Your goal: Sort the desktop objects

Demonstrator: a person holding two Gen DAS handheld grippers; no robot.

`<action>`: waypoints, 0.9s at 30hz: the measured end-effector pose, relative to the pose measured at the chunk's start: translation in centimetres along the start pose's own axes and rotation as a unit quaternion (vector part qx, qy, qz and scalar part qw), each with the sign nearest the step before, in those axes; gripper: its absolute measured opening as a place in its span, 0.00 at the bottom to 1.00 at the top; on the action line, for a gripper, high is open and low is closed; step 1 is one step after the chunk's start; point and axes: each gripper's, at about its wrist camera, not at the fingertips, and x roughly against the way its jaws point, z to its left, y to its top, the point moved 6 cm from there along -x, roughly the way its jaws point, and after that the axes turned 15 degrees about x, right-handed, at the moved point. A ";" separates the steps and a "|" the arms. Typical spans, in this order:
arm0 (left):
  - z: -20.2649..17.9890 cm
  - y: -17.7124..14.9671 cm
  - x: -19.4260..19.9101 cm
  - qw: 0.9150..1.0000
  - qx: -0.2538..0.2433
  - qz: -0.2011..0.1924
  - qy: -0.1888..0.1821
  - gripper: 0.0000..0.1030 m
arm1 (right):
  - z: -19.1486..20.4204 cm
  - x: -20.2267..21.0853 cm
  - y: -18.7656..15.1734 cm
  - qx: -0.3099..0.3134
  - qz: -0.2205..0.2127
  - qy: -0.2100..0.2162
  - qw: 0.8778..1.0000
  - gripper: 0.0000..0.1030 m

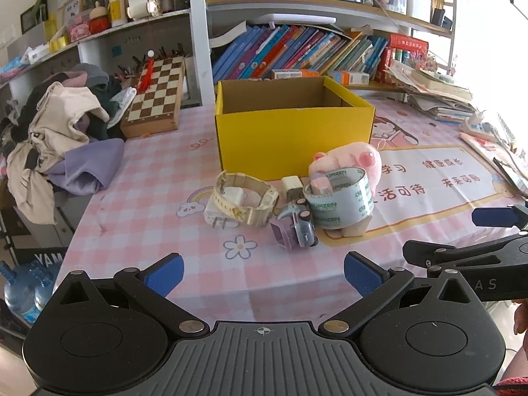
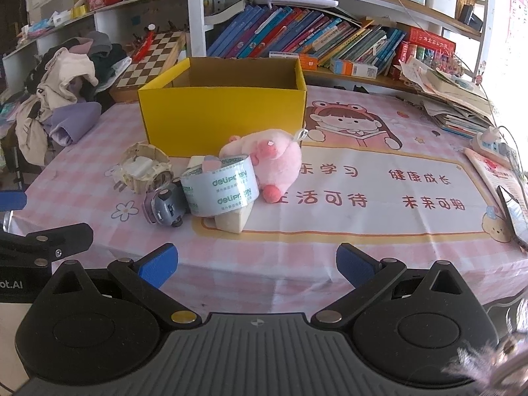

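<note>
An open yellow box [image 1: 293, 138] [image 2: 224, 118] stands on the pink checked tablecloth. In front of it lie a cream watch [image 1: 246, 198] [image 2: 145, 168] over a white charger [image 1: 219, 214], a small toy truck [image 1: 295, 231] [image 2: 165, 208], a roll of clear tape [image 1: 340, 198] [image 2: 221, 184] and a pink plush pig [image 1: 353, 161] [image 2: 270, 161]. My left gripper [image 1: 264, 274] is open and empty at the table's near edge, short of the truck. My right gripper [image 2: 257, 265] is open and empty, near the tape.
A pile of clothes [image 1: 59, 132] lies at the left edge. A chessboard [image 1: 155, 99] leans behind it. Bookshelves with books [image 1: 297, 52] line the back. Stacked papers [image 2: 455, 99] and a power strip [image 2: 491, 142] sit at the right.
</note>
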 end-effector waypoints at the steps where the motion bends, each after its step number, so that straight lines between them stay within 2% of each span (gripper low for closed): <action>1: 0.0 0.0 0.0 1.000 0.000 0.000 0.000 1.00 | 0.0 0.0 0.0 0.000 0.000 0.001 1.000 1.00; 27: -0.3 0.0 -0.2 1.000 0.001 0.005 -0.001 1.00 | -0.3 -0.2 -0.5 0.005 -0.001 0.011 1.000 1.00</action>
